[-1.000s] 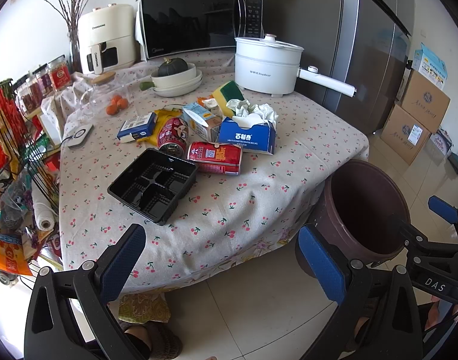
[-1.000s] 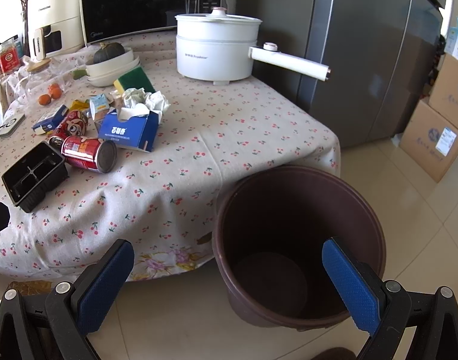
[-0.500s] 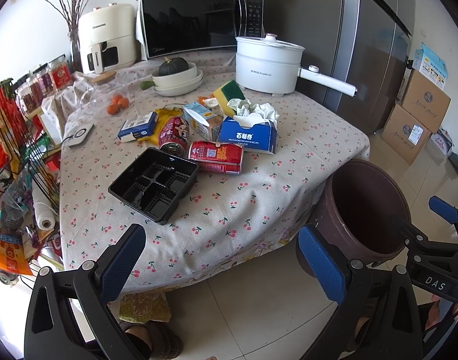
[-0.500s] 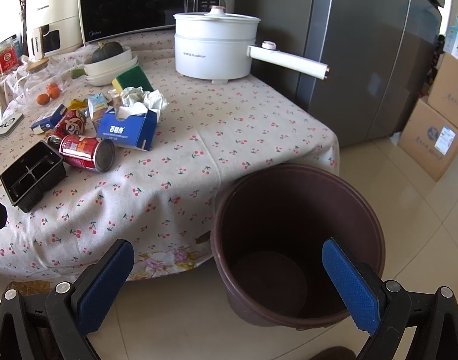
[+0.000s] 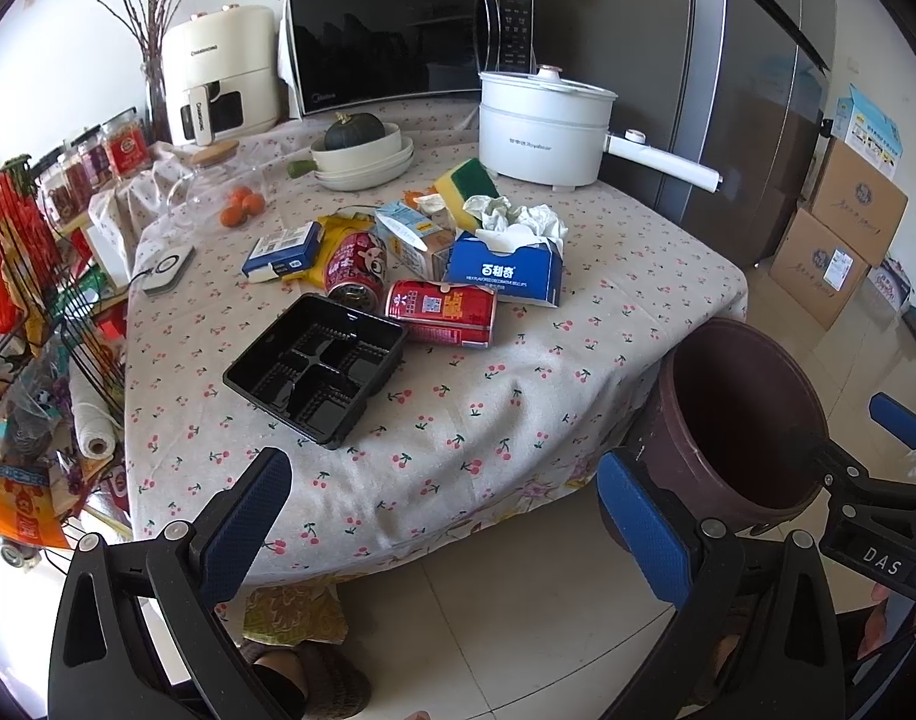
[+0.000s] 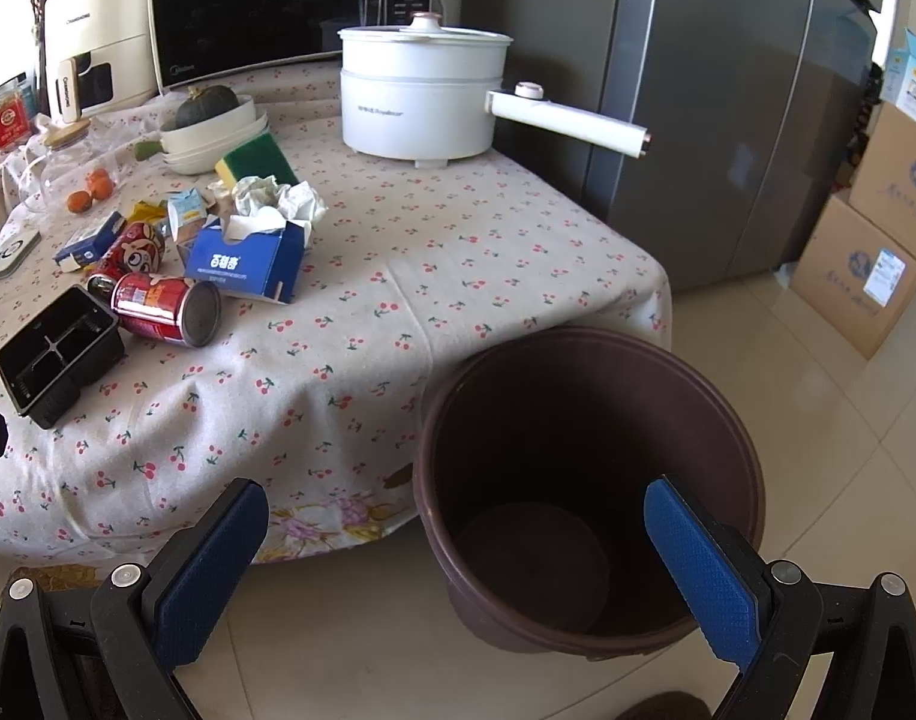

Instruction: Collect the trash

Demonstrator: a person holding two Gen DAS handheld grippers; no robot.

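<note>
Trash lies in a heap on the cherry-print tablecloth: a black plastic tray [image 5: 317,369], a red can [image 5: 441,312] on its side, a second red can [image 5: 353,269], a small carton [image 5: 411,237], a blue tissue box [image 5: 505,269] with crumpled tissue [image 5: 520,217]. A brown bin [image 6: 586,480] stands on the floor by the table's corner, empty. My left gripper [image 5: 446,516] is open, low in front of the table edge. My right gripper [image 6: 458,546] is open and empty above the bin's near rim. The heap also shows in the right wrist view [image 6: 164,306].
A white pot [image 5: 544,129] with a long handle, a microwave [image 5: 407,39], bowls with a squash [image 5: 362,156], a sponge [image 5: 466,183] and jars stand at the back. A wire rack [image 5: 32,330] is at the left. A fridge [image 6: 727,90] and cardboard boxes [image 6: 877,252] are at the right.
Both views have shifted only slightly. Nothing on the table has moved and both grippers stay open.
</note>
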